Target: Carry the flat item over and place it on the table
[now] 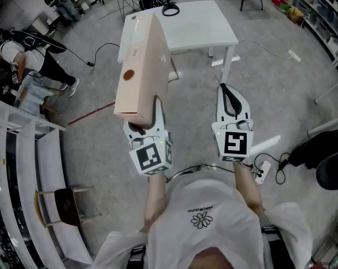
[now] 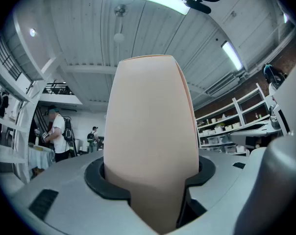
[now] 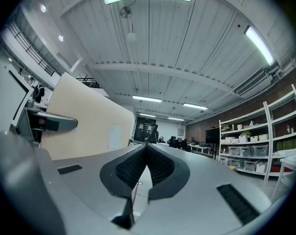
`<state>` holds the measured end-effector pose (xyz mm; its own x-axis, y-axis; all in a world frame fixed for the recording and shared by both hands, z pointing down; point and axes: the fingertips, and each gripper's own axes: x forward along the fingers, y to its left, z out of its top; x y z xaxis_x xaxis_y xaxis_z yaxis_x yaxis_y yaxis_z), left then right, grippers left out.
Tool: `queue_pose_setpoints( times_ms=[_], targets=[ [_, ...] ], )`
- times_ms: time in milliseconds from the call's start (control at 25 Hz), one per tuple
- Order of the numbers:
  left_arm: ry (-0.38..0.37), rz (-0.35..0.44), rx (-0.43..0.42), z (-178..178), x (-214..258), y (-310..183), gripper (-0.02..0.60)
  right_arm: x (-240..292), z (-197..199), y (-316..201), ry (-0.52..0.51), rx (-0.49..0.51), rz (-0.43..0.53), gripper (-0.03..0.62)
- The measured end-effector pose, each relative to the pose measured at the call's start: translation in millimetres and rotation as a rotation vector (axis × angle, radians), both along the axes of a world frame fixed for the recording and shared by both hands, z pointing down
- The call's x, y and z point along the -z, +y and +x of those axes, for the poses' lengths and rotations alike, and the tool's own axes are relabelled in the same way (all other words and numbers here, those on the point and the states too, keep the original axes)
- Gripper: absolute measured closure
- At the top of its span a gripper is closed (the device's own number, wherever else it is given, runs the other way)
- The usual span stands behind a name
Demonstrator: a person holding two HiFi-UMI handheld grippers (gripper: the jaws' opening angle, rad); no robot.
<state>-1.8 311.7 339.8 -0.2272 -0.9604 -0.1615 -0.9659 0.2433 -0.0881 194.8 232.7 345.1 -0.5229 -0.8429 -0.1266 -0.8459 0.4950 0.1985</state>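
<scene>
The flat item is a thin beige cardboard box [image 1: 142,66] with a small brown round mark on its side. It stands on edge, tilted up and away from me. My left gripper [image 1: 152,115] is shut on its near lower end, and in the left gripper view the box [image 2: 150,131] fills the gap between the jaws of the left gripper [image 2: 150,182]. My right gripper [image 1: 225,91] hangs to the right, shut and empty. Its closed tips [image 3: 147,150] meet in the right gripper view, with the box [image 3: 89,121] to their left. The white table [image 1: 208,29] stands ahead on the grey floor.
A black ring-shaped thing [image 1: 170,9] lies at the table's far edge. A person [image 1: 23,60] stands at the far left. White shelving [image 1: 12,167] and a chair [image 1: 62,203] are on my left. A power strip [image 1: 262,170] with cables and a black seat [image 1: 325,156] sit on my right.
</scene>
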Motion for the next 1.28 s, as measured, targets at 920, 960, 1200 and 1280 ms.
queue_pose_setpoints(
  times_ms=[920, 960, 1200, 1280],
  targets=[
    [0.026, 0.040, -0.021, -5, -8, -13, 0.287, -13, -3, -23, -0.054, 0.024, -0.034, 0.583],
    [0.026, 0.039, -0.021, -4, -9, -15, 0.287, -14, -3, -26, -0.050, 0.023, -0.035, 0.583],
    [0.077, 0.066, -0.006, -19, -10, -38, 0.287, -16, -10, -45, -0.032, 0.043, -0.030, 0.583],
    [0.106, 0.089, -0.001, -30, -11, -54, 0.287, -14, -18, -57, -0.020, 0.061, -0.006, 0.583]
  ],
)
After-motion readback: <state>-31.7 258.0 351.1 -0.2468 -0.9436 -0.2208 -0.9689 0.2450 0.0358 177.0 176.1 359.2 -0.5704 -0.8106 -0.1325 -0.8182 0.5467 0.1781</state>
